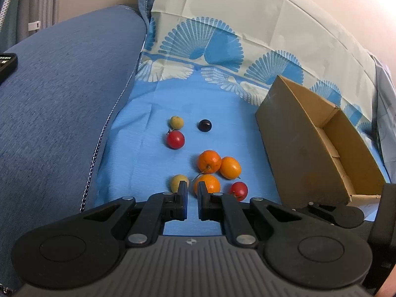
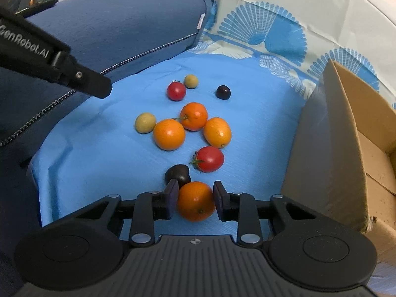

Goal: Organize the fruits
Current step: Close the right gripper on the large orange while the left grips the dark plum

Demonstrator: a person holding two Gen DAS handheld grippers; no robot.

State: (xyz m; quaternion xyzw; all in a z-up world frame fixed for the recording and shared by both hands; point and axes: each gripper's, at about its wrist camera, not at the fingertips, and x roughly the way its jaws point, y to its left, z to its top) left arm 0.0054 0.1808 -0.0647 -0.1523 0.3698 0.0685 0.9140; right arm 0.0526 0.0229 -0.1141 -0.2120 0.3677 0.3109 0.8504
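Observation:
Several oranges, two red tomatoes, two yellow-green fruits and two dark plums lie on a blue cloth. In the right wrist view my right gripper is shut on an orange, a pad against each side. A dark plum touches that orange from behind, and a red tomato lies just past it. My left gripper is shut and holds nothing. It hovers over the near fruits, between a yellow-green fruit and an orange.
An open cardboard box stands tilted on the right of the cloth, also seen as the cardboard box close to my right gripper. A blue sofa cushion rises on the left, with a dark device on it. A patterned sheet hangs behind.

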